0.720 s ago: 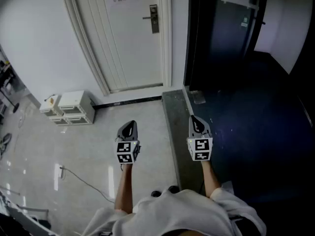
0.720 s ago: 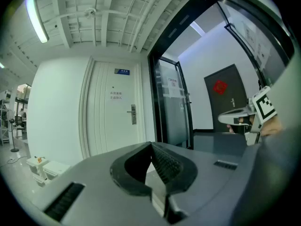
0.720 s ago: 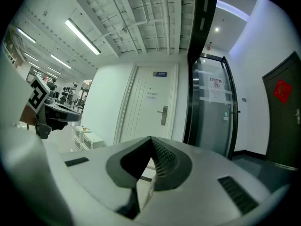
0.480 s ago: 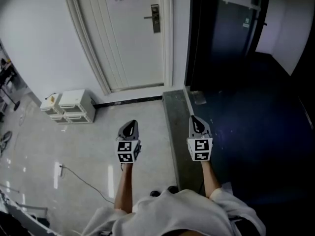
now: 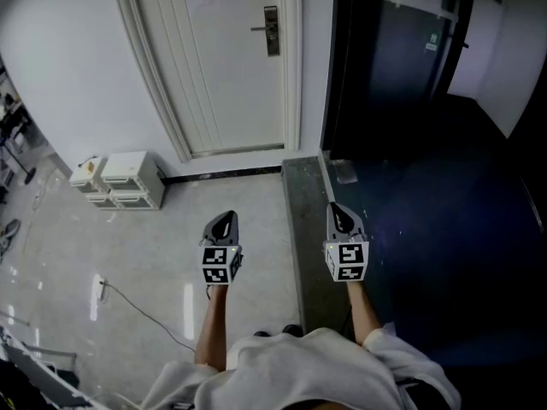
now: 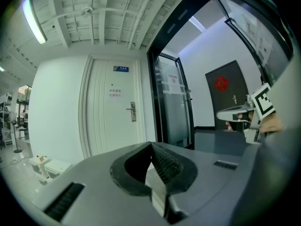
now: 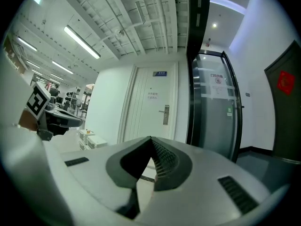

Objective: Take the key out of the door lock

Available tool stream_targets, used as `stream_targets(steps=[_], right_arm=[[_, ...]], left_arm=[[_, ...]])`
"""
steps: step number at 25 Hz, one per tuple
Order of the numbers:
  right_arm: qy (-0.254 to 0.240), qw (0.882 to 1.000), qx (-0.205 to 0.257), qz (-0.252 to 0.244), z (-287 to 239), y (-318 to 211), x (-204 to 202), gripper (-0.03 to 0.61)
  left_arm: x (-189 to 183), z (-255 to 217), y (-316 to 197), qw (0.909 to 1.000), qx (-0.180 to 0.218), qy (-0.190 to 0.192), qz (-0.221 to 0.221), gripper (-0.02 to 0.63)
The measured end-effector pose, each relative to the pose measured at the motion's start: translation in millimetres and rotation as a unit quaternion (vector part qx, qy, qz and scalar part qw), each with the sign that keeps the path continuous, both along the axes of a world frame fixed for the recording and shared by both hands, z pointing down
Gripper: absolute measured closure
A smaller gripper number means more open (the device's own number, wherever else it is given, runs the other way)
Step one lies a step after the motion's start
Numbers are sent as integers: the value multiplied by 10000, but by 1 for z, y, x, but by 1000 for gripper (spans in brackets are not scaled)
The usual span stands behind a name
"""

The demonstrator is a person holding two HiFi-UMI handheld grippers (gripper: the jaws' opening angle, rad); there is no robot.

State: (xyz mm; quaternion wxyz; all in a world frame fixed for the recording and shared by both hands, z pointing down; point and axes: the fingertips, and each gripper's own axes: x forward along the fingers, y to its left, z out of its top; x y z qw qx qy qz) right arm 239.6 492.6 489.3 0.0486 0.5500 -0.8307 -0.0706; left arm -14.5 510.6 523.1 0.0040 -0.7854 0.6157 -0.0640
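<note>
Head view looks steeply down from well back; both gripper views face forward, sharing its distant white door (image 5: pixel 231 67).

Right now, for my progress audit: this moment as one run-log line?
phase: pre-reach | left gripper: shut, empty | right gripper: shut, empty | door lock: ahead, untouched | key: too small to see

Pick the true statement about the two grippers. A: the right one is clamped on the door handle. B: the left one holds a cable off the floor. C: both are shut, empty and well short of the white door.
C: the left gripper and the right gripper each show jaws closed on nothing, and the white panelled door with its metal lock plate stands across the floor ahead.
</note>
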Motion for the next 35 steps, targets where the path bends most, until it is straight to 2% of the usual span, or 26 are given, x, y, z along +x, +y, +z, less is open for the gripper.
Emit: stream_targets(steps=[9,17,22,28,35], right_arm=[[110,9998,-68,-173,6,-27,4,557],[172,9996,-111,-179,19,-76,-10,557],[230,9996,-81,-146,20,-132,-29,557],[236,9997,-104,-12,9,-222,-53,557],[268,9995,-99,137,-10,-324,-93,557]], left_arm=[[18,5,-26,9999,-77,-72,12,595],[6,20,-73,9999,-152,-39,40,595],[-10,26,-132,9998,-146,13,97,595],[-26,19,-228,9992,-179,25,364,595],[-65,-7,-340,9985,-125,44,536,595]])
